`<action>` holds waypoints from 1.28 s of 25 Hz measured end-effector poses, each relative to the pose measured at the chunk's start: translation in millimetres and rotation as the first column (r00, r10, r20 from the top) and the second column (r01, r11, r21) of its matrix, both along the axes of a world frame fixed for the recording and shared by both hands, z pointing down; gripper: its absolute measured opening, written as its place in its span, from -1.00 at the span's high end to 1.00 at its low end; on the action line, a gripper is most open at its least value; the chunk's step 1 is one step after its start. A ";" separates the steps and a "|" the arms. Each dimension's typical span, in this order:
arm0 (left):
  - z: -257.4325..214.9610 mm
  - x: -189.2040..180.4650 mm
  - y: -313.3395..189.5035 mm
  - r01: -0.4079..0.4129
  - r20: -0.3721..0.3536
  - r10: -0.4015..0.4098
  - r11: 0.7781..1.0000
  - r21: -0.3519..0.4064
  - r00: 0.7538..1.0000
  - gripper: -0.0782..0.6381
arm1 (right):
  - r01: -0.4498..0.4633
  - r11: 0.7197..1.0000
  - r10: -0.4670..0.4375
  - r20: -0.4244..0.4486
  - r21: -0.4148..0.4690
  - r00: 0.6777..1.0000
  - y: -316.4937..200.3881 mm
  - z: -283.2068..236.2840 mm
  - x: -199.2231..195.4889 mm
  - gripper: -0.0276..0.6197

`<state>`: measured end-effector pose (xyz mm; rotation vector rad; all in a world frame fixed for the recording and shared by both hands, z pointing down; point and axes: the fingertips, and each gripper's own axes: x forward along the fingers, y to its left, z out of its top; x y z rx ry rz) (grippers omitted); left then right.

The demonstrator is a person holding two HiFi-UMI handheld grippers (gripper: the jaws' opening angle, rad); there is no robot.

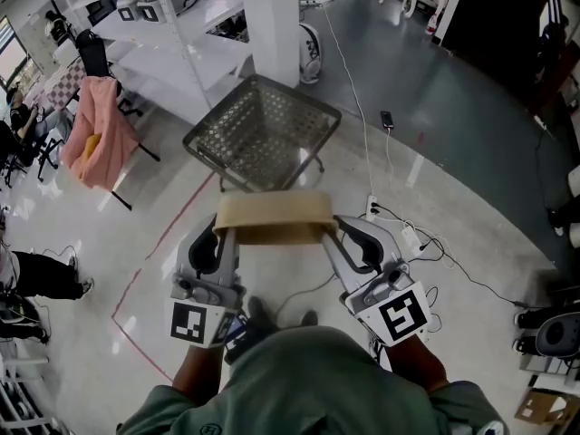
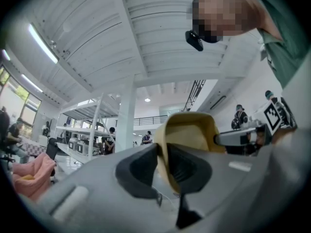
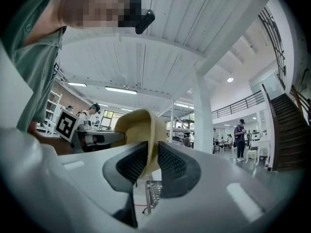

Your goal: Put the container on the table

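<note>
A tan container (image 1: 272, 217) is held in the air between the two grippers, one at each of its short ends. The left gripper (image 1: 227, 231) is closed on the container's left wall. In the left gripper view the thin wall (image 2: 167, 159) is seen pinched between the dark pads of the jaws. The right gripper (image 1: 332, 231) is clamped on the opposite wall, and in the right gripper view that wall (image 3: 146, 140) is likewise pressed between both jaws.

In the head view the container is seen just at the near edge of a square metal mesh worktop (image 1: 263, 134), which stands on the pale floor (image 1: 109, 243). Whether the container reaches over that edge cannot be told. A white pillar (image 1: 276, 16) is seen behind the worktop, and a pink cloth (image 1: 95, 130) is draped to its left. White cables (image 1: 399, 229) are spread on the floor at the right.
</note>
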<state>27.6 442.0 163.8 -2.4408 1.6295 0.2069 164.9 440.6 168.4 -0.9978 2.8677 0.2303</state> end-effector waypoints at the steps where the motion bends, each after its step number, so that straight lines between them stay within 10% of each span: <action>1: 0.9 -0.7 -2.1 0.004 -0.005 -0.004 1.000 -0.002 1.000 0.65 | 0.001 1.000 -0.001 -0.007 -0.004 1.000 -0.9 0.4 -0.5 0.70; 32: -2.1 -171.6 -122.1 -0.171 -0.078 0.170 0.985 -0.012 0.982 0.64 | -0.144 0.990 0.143 -0.054 -0.011 0.988 -105.0 -1.9 -174.1 0.73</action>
